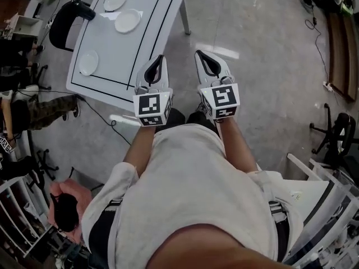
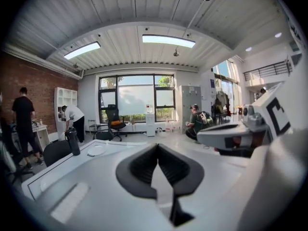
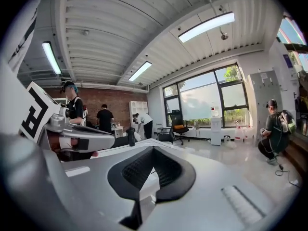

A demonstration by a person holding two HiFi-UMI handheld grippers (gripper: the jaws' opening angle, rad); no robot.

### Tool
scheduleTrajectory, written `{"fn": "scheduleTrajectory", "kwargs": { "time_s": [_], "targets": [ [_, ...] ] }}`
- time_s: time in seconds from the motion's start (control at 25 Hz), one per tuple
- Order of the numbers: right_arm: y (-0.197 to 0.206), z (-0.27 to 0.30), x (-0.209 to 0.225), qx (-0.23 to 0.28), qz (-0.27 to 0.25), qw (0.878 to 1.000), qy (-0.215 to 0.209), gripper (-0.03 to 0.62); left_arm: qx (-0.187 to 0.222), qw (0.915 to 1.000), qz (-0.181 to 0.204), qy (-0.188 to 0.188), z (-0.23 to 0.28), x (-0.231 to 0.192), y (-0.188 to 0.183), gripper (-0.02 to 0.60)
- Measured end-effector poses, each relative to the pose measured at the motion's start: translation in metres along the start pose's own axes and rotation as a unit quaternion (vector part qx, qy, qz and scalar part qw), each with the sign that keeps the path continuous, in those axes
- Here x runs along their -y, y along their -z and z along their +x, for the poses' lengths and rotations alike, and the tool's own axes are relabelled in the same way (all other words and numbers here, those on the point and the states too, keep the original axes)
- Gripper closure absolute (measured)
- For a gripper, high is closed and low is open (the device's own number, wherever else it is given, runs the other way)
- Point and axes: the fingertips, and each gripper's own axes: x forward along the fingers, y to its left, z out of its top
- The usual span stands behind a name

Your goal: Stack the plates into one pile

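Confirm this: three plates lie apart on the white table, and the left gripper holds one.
The left gripper holds nothing: the left gripper view shows its jaws shut and empty. All three plates lie apart on the white table.

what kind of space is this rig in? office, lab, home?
Probably an open-plan office or lab workspace, not a home: an exposed brick wall, a wheeled office chair by tall windows, and strip lights on the ceiling.

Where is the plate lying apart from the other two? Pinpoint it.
Head view, upper left: the lone plate lies near the white table's left edge, left of the left gripper, below the other two plates.
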Motion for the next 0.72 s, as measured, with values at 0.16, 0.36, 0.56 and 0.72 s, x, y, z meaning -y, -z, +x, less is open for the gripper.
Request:
{"fn": "scheduleTrajectory", "kwargs": {
  "time_s": [0.16,0.36,0.56,0.72],
  "targets": [
    [0.006,0.048,-0.001,-0.019,0.003,0.999,-0.038,0.594,-0.023,0.9988,-0.009,-0.042,0.011,-0.038,0.013,0.58],
    [0.003,0.118,-0.022,-0.044,-0.027,0.995,-0.089,0.594,-0.032,0.9934,-0.061,-0.091,0.038,-0.103,0.029,0.58],
    [-0.008,0.194,-0.045,-0.075,-0.081,0.983,-0.148,0.594,-0.017,0.9885,-0.1,-0.112,0.085,-0.161,0.026,0.58],
    [-0.017,0.25,-0.055,-0.095,-0.114,0.971,-0.187,0.594,-0.015,0.9848,-0.126,-0.118,0.116,-0.204,0.025,0.58]
  ]
}}
